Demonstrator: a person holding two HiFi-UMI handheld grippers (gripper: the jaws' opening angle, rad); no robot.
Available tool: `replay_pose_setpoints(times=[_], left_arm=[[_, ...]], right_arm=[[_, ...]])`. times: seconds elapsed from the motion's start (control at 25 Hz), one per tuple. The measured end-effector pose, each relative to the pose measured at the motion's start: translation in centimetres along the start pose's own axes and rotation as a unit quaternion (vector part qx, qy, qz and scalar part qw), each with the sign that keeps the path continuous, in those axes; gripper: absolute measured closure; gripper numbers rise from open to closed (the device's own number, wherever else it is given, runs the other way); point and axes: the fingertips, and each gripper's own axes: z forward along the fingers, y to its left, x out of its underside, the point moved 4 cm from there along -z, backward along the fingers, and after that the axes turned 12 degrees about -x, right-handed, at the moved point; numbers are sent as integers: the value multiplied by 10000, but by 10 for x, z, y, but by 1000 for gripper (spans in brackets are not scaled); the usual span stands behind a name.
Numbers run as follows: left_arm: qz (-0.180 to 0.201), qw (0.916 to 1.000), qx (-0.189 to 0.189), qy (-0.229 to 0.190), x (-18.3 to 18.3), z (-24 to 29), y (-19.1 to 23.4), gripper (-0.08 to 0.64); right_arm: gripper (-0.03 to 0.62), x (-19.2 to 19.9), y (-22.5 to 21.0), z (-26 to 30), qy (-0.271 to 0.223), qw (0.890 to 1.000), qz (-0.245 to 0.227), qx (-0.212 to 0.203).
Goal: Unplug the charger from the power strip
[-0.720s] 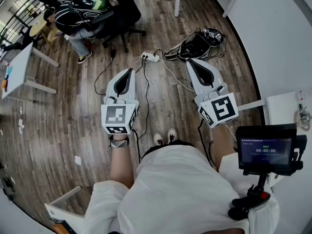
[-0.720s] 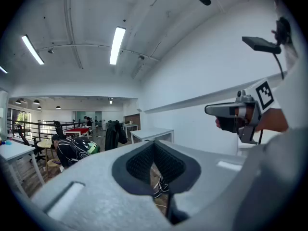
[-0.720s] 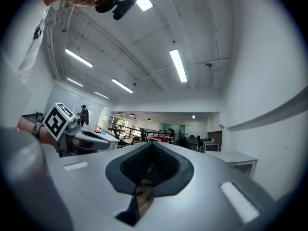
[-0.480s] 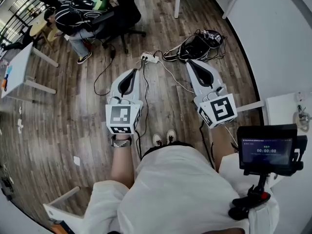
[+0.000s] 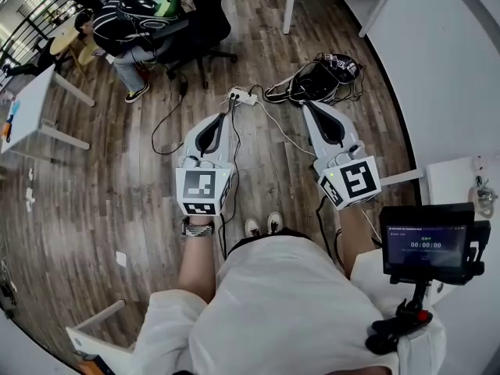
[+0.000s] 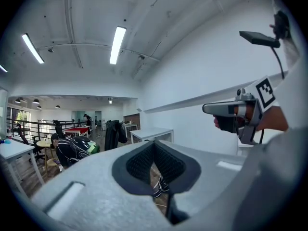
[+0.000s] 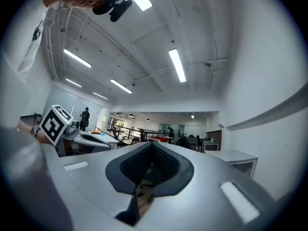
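A white power strip [image 5: 243,97] lies on the wooden floor ahead of me, with a white charger plug [image 5: 234,94] at its left end and thin cables running off it. My left gripper [image 5: 223,117] is held level above the floor, its tip just short of the strip in the head view, jaws shut and empty. In the left gripper view the left gripper [image 6: 154,143] shows its black pads meeting, with floor cables [image 6: 160,188] seen below them. My right gripper [image 5: 307,105] floats to the strip's right, also shut with nothing in it. Its pads meet in the right gripper view too, where the right gripper [image 7: 152,144] is empty.
A black bag [image 5: 316,76] tangled with cables lies right of the strip. A seated person [image 5: 125,23] and an office chair [image 5: 205,30] are at the back left. White desks [image 5: 31,112] stand left and behind. A wall [image 5: 445,61] runs along the right.
My left gripper has shifted to the right, closer to the line of the power strip. The right gripper has hardly moved. Both stay shut.
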Motion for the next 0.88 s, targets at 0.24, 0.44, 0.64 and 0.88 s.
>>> replay_pose_setpoints(times=[0.24,0.44,0.64,0.88], left_arm=[[116,9999,28,36,5,2,2,557],[93,9998,150,47,21,0,33,557],[106,9998,121,137,23,49,34,557],[128,9995,-41,287,20,147,17,557]], right_arm=[[591,3,2,4,27,9999,40,88],[591,7,27,34,104,9998,36,165],[591,21,-15,62,131,9998,111,111],[589,50,-108,92,206,9996,193,-17]])
